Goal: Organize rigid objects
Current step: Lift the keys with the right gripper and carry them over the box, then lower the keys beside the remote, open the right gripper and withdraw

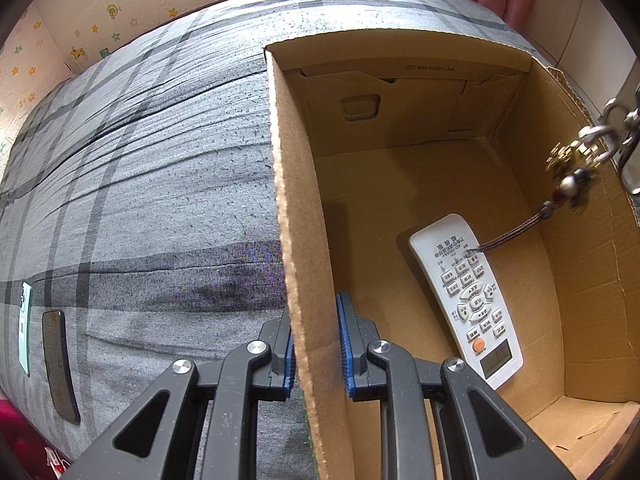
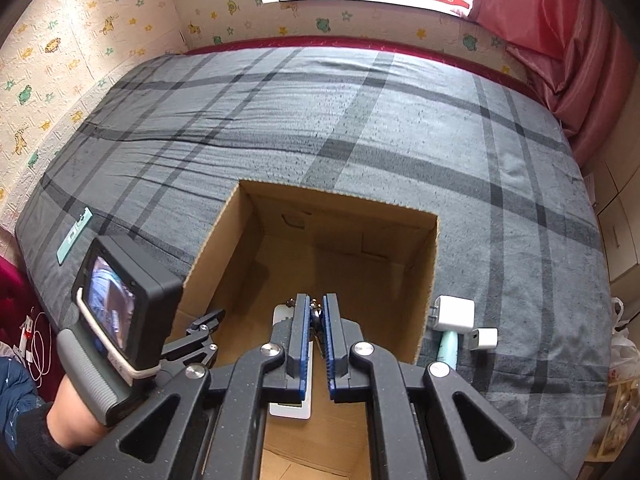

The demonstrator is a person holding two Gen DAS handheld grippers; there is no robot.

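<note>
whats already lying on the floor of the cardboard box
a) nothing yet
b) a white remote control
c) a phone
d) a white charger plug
b: a white remote control lies flat on the floor of the cardboard box, while the white charger plugs sit outside it on the bedspread.

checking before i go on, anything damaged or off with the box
The cardboard box has a ragged, torn top edge at its far right corner, and its left wall is clamped in the left gripper. The white remote lies askew on its floor.
</note>
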